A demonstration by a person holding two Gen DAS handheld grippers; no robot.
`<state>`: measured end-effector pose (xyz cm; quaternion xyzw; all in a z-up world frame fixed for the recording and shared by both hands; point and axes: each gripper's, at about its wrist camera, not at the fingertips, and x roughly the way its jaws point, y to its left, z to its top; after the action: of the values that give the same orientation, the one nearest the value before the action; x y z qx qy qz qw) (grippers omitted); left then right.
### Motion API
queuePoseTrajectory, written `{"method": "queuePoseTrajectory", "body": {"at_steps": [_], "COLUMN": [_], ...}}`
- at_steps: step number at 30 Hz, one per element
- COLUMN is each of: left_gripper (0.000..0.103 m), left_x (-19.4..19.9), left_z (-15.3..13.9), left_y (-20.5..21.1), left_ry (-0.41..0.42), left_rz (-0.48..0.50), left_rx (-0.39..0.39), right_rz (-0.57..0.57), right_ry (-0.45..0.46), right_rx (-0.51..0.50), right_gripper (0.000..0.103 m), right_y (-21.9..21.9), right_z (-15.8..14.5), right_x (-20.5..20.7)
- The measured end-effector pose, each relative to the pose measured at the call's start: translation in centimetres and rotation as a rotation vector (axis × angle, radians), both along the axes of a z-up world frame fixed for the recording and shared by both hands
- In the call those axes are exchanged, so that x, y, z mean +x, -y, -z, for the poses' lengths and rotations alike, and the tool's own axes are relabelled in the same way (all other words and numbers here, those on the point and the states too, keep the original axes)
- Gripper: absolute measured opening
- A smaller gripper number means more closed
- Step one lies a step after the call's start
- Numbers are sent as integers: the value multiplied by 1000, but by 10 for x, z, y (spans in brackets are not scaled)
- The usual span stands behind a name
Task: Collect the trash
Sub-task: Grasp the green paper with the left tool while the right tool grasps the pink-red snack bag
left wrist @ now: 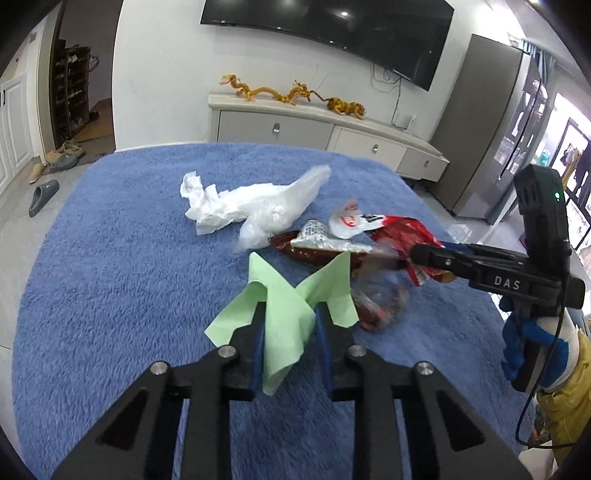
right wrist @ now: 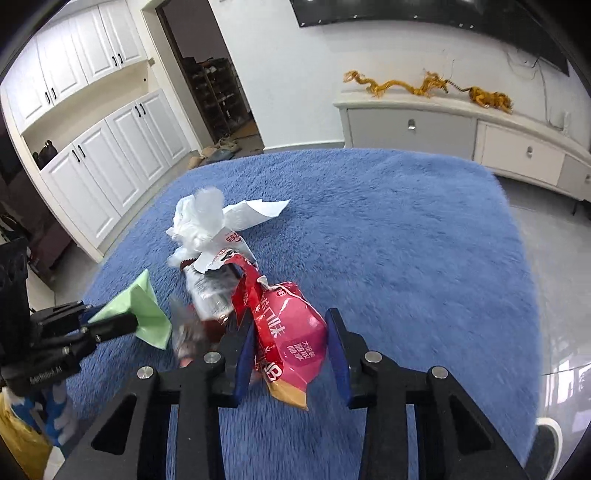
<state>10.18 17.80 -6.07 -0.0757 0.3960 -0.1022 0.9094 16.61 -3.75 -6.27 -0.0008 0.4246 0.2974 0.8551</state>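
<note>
tabletop [left wrist: 110,258]: blue fleece cover, trash pile frame centre.
red wrapper [right wrist: 295,332]: between right tongs [right wrist: 291,343], jaws narrow, grip uncertain.
green paper [left wrist: 284,317]: pinched in left tongs [left wrist: 290,317].
step: pickup; nxt: firm grip, lift both.

Ahead of the grippers: white wall, dark TV [left wrist: 332,26] mounted above a low grey drawer cabinet [left wrist: 317,129]. White cupboards [right wrist: 92,122] and an open doorway [right wrist: 207,74] seen left; grey fridge [left wrist: 495,122] right.

Matt green paper [left wrist: 284,317], a glossy red plastic wrapper [right wrist: 295,332] and crinkled white tissue [left wrist: 207,206] lie on shaggy blue cloth [left wrist: 110,277].
</note>
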Motion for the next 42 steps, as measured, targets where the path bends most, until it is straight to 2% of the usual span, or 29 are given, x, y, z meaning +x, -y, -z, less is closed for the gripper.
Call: {"method": "queuePoseTrajectory", "body": {"at_steps": [7,11,14,19,24,29,33,39,42], "left_gripper": [23,23,23,23,23,23,23,23,23], "left_x": [-31,-45,-54,-59,-62,-61,-58,-58,-59], "left_z": [-25,-35,-38,-39,-39,-38,-35,-33,-34], "left_y": [9,14,16,21,24,22,22,23,23], "left_ry": [49,64,66,57,54,53,47,40,44], "left_rz": [12,17,21,27,26,24,25,25,28], "left_rx": [2,-6,-6,-6,-2,-15,-21,-27,-25], "right_rz": [22,20,21,24,31,76,122,62,39], "right_ry": [105,135,93,-11,-37,-43,-74,-106,-103], "right_rx": [-7,-68,-113,-85,-4,86,85,47,20], "right_gripper": [34,34,34,37,44,44,44,44,35], "right_y": [18,22,30,46,60,78,83,63,51], "right_z": [-29,-36,-21,10,10,1,6,19,24], "right_x": [-46,-62,-68,-78,-86,-87,-81,-85,-90]}}
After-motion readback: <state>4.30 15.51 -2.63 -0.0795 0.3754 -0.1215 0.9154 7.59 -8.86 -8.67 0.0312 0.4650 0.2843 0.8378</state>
